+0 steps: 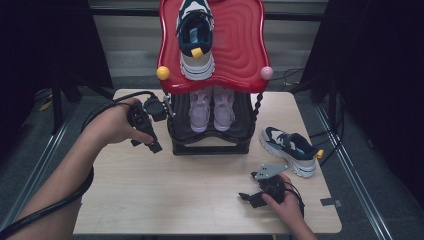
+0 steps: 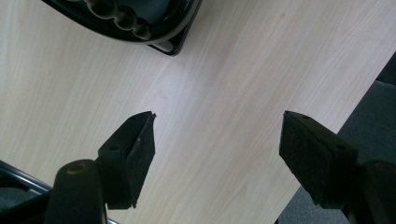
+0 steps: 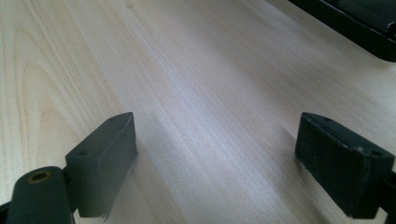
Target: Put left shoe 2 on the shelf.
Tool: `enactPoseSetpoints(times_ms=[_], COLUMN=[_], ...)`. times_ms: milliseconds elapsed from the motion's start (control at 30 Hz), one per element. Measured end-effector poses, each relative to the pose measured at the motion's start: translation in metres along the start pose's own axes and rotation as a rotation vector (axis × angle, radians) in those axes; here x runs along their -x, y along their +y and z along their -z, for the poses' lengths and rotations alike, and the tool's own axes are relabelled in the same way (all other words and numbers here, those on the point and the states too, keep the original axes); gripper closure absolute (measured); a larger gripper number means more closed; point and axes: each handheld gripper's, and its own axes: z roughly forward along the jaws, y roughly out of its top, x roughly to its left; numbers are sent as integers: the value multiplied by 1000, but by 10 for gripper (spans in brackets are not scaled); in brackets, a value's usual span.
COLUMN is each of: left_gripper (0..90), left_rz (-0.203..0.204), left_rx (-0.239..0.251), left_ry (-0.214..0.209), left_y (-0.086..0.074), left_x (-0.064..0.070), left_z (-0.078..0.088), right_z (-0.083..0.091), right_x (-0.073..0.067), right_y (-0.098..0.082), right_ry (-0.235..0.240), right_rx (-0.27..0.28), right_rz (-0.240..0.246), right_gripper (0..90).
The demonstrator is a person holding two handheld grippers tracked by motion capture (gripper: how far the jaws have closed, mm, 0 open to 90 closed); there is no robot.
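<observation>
Navy, white and grey with a yellow heel tab, the loose sneaker (image 1: 291,149) lies on its sole near the right edge of the table (image 1: 190,195), toe towards the rack, just beyond the right gripper (image 1: 248,197) and not touched by it. That gripper rests low near the front right corner, its two black jaws spread wide with only bare wood between them in the right gripper view. The left gripper (image 1: 152,146) is held over the table's left part, just beside the front left foot of the shoe rack (image 1: 210,142), jaws likewise well apart and holding nothing; its own view looks down on pale wood, a corner of the rack's black base (image 2: 163,39) and the table's edge. There are four shoes: the loose sneaker, its match (image 1: 196,40) on the red top shelf (image 1: 240,45) with the heel towards the person, and a pair of lilac sneakers (image 1: 212,107) side by side on the black lower shelf. The rack stands at the middle of the table's far edge, with one yellow knob (image 1: 163,73) and one pink knob (image 1: 266,72) at the red shelf's front corners. The table is light wood-grain laminate. Around it lies grey floor, with cables trailing at the right and dark curtains on both sides.
</observation>
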Motion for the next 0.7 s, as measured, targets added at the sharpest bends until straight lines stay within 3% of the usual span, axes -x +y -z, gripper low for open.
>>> enactPoseSetpoints(times_ms=[233,533,700], left_gripper=[267,267,267], left_rz=[21,14,39], left_rx=[23,-2,5], left_ry=[-9,-25,-47], left_y=[-4,-10,-14], left_x=[0,-1,0], left_z=[-23,-50,-71], right_z=[0,0,0], right_x=[0,0,0], right_y=[0,0,0], right_ry=[-1,-1,-1], right_rx=[2,2,3], right_rz=[0,0,0], right_gripper=[123,123,123])
